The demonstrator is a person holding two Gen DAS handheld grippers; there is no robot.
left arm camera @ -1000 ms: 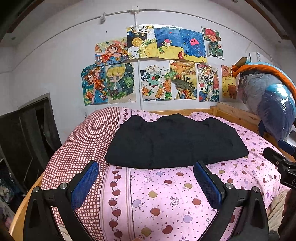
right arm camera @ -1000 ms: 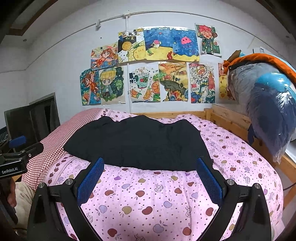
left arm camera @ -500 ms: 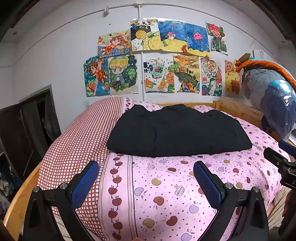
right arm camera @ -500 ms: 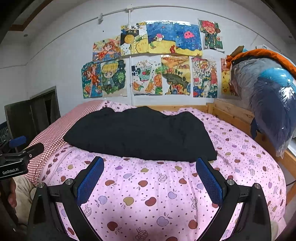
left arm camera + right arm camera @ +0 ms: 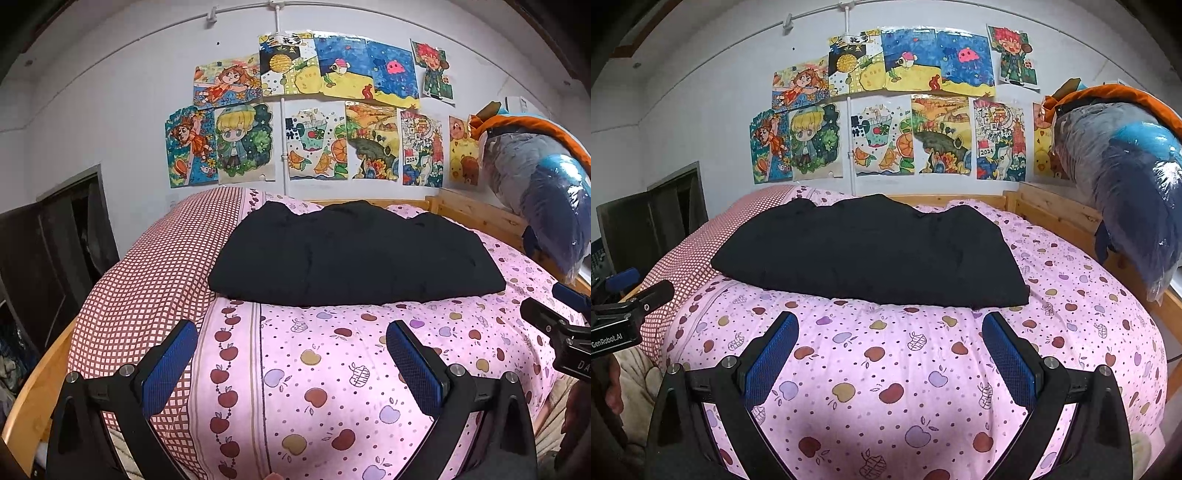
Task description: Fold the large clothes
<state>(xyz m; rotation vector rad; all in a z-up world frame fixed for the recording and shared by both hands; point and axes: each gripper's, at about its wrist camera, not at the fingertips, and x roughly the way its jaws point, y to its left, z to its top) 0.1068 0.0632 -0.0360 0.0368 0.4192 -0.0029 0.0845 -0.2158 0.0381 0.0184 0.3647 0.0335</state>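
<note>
Crosswise, the black garment (image 5: 354,254) lies folded on the quilt (image 5: 332,369).

A white wall (image 5: 110,122) rises behind the bed (image 5: 476,214), which has a pale wooden frame. Bright drawings (image 5: 314,110) are stuck across the wall in two rows, and a thin white pipe (image 5: 282,140) runs down between them. The quilt (image 5: 923,369) is pink with apple prints, and a red checked strip (image 5: 155,266) runs along its left side. A dark cabinet (image 5: 55,251) stands at the left. At the right, a bundle (image 5: 1134,173) wrapped in clear plastic rests on the bed rail.
</note>
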